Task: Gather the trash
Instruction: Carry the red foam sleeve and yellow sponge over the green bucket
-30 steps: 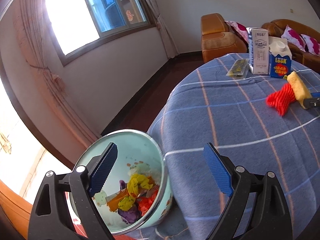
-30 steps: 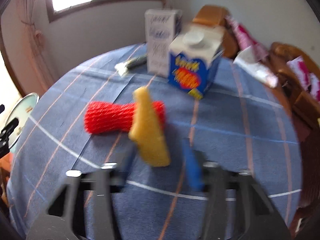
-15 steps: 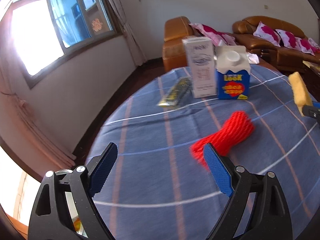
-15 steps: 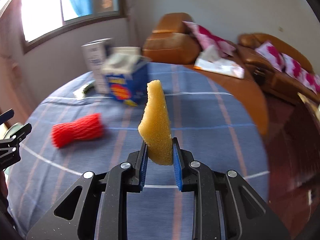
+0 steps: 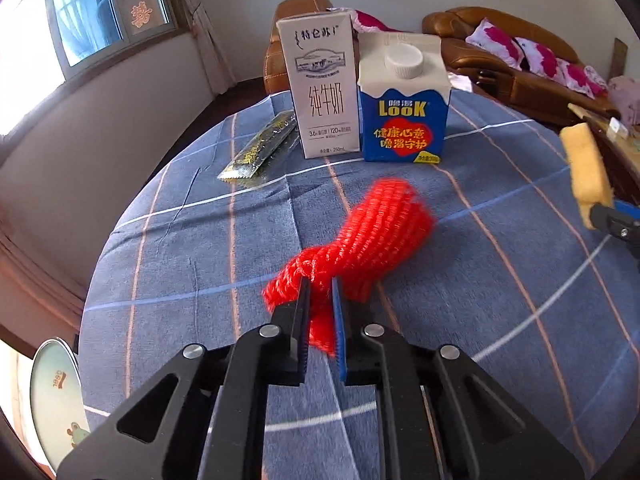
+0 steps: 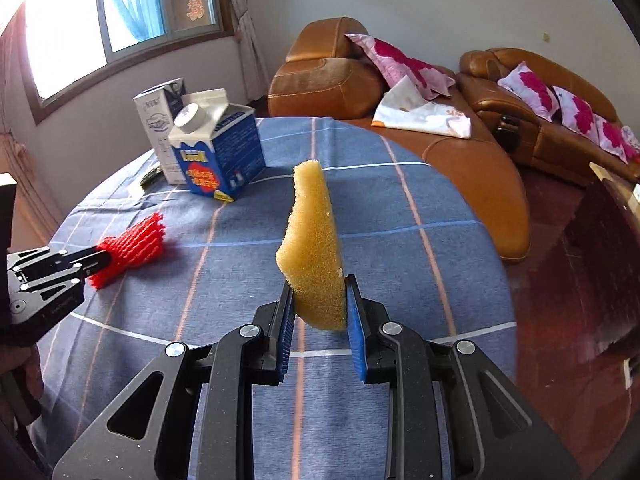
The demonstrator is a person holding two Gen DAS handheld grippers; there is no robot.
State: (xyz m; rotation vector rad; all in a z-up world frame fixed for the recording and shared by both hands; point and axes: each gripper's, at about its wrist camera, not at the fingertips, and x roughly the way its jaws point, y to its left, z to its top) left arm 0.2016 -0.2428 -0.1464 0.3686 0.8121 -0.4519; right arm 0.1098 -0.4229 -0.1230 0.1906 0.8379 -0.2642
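Observation:
A red foam net sleeve [image 5: 372, 232] lies on the blue checked tablecloth [image 5: 180, 264]. My left gripper [image 5: 319, 286] is shut on its near end; it also shows in the right wrist view [image 6: 102, 258] with the sleeve [image 6: 136, 238]. My right gripper [image 6: 318, 284] is shut on a yellow sponge [image 6: 314, 248] and holds it upright above the cloth; the sponge shows at the right edge of the left wrist view [image 5: 586, 168]. A white milk carton [image 5: 322, 84], a blue Look carton [image 5: 402, 100] and a flat foil sachet [image 5: 260, 148] stand at the far side.
A pale enamel basin [image 5: 54, 404] sits low off the table's left edge. Brown leather sofas [image 6: 400, 120] with pink cushions stand beyond the table. A window [image 6: 132, 8] and curtain are at the far left. The table edge drops to dark floor [image 6: 580, 280] on the right.
My left gripper swung from over the basin to the table and closed on the red net sleeve. My right gripper lifted the yellow sponge off the cloth and holds it up.

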